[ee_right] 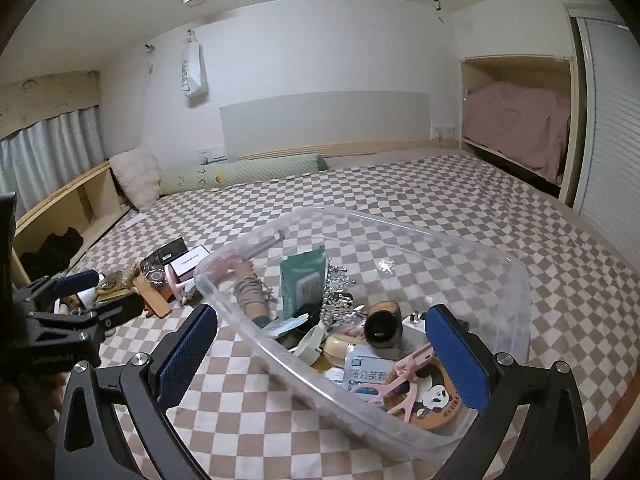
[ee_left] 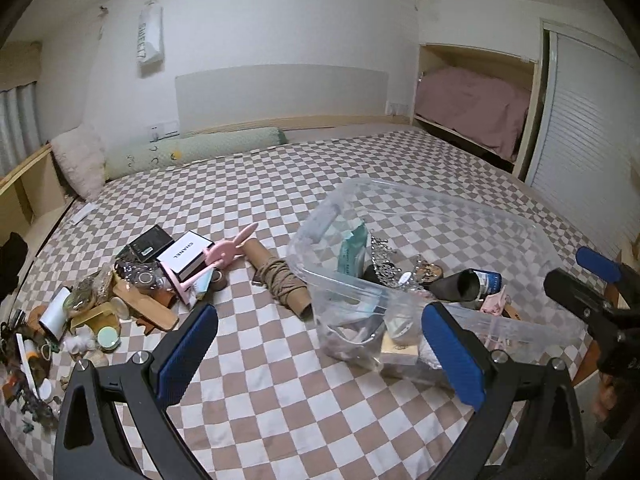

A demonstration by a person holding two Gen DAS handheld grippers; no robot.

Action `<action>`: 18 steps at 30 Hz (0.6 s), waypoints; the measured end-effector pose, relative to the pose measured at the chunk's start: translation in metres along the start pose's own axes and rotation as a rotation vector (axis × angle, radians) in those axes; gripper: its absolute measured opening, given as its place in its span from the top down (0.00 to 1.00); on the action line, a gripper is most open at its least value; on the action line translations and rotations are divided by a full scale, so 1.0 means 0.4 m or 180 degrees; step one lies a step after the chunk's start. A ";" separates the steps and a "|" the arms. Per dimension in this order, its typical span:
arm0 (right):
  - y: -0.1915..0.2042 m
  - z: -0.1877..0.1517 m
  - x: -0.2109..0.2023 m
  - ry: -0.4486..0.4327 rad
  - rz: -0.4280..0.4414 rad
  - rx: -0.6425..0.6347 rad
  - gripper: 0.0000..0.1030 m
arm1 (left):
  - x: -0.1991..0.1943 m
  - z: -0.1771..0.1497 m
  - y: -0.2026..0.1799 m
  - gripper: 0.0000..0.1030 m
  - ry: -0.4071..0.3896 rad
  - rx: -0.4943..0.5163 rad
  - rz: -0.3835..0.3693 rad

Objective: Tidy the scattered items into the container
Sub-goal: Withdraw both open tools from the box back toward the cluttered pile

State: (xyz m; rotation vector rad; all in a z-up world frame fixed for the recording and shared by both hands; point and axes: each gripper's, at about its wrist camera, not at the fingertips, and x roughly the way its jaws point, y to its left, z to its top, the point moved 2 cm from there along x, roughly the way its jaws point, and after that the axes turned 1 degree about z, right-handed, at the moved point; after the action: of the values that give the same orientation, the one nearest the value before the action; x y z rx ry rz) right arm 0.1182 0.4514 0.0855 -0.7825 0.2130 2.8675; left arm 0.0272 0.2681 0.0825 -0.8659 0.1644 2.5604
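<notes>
Left tool (ee_left: 320, 348) (open, empty) beside container (ee_left: 344, 280) rim.

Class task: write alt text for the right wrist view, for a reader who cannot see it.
Open right tongs straddle the near wall of a clear plastic container half-filled with small items, on a checkered bed. More clutter lies to the left beside the left tongs.

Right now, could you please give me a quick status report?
Left gripper open, empty. Right gripper open, over clear plastic container, partly filled. Scattered pile remains on checkered bedspread; twine-wrapped cardboard tube beside container.
</notes>
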 end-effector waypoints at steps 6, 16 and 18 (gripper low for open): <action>0.035 -0.004 0.005 -0.0006 0.0010 -0.0078 0.00 | -0.016 0.002 0.038 0.00 -0.0042 -0.0110 0.0010; 0.128 -0.006 0.044 0.0012 0.0258 -0.0026 0.00 | -0.018 -0.053 0.170 0.00 0.0027 -0.0238 0.0269; 0.154 -0.010 0.054 0.0039 0.0529 -0.0054 0.00 | -0.022 -0.064 0.204 0.00 0.0024 -0.0265 0.0352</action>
State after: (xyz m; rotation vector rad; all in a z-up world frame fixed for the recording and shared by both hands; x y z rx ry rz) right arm 0.0901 0.3930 0.0769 -0.8224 0.2677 3.0239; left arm 0.0120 0.1853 0.0654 -0.9210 0.1113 2.6838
